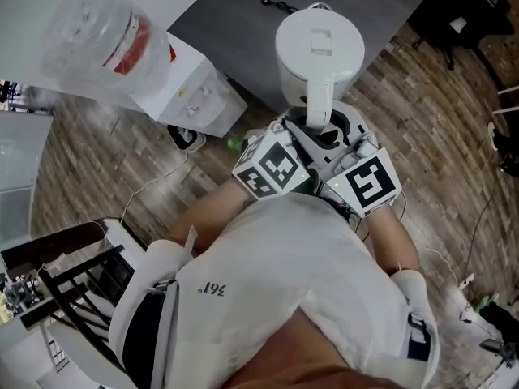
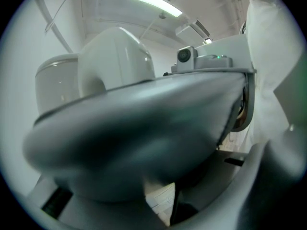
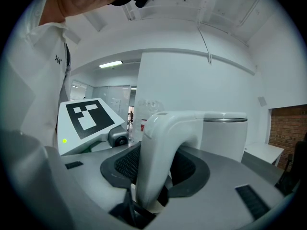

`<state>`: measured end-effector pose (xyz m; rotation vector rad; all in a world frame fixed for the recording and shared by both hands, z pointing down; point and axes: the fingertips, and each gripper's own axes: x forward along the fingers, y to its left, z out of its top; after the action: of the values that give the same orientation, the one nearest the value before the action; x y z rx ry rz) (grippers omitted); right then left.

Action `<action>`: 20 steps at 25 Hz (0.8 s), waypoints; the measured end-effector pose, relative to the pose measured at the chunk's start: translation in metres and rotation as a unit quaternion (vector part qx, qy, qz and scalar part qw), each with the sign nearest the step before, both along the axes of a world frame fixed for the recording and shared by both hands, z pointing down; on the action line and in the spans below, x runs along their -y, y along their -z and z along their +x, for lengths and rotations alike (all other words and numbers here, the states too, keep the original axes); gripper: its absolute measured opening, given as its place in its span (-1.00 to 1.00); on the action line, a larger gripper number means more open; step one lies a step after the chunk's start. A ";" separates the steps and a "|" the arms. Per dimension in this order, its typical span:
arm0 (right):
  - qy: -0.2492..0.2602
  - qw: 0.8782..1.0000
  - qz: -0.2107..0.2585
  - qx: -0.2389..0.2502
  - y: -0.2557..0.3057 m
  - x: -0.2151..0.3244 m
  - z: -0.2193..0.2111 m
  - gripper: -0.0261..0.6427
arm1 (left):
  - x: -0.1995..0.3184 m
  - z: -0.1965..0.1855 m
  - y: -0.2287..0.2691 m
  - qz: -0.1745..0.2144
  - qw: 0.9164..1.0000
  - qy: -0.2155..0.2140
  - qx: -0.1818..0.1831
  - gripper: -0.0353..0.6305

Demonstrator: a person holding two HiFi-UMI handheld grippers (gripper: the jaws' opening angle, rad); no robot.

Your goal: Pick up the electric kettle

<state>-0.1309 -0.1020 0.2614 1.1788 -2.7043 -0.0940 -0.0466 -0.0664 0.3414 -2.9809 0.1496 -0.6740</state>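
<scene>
1. At the right tool [image 3: 156, 169], slip is the main risk: its jaws are closed on the handle [image 3: 160, 138] of the kettle [image 1: 320, 51] only, low near the throat. The body hangs out ahead, so its weight can twist the handle through the pads
2. Left tool [image 2: 165, 202] crowds the right one, jaws part open, nothing held; a bump there can loosen the grip
3. Kettle sits straight ahead of both tools, handle towards them, over the near edge of the desk [image 1: 239, 10]; can't tell if it's clear of the desk
</scene>
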 end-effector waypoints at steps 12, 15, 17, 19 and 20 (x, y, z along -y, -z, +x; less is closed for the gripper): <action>-0.010 1.000 0.010 0.004 0.006 0.002 0.013 -0.47 | 0.001 0.012 0.004 0.007 1.000 -0.011 0.000 -0.59; -0.012 1.000 0.010 0.004 0.005 0.001 0.015 -0.47 | 0.000 0.014 0.004 0.010 1.000 -0.013 0.001 -0.59; -0.014 1.000 0.010 0.004 0.005 0.001 0.015 -0.47 | 0.000 0.014 0.003 0.009 1.000 -0.015 0.000 -0.59; -0.015 1.000 0.009 0.005 0.005 0.001 0.016 -0.47 | -0.001 0.015 0.003 0.008 1.000 -0.016 0.000 -0.59; -0.016 1.000 0.009 0.006 0.005 0.001 0.016 -0.47 | -0.001 0.015 0.003 0.008 1.000 -0.017 0.001 -0.59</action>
<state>-0.1151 -0.1028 0.2560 1.2310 -2.6988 -0.1086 -0.0316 -0.0653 0.3382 -2.9614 0.1033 -0.6684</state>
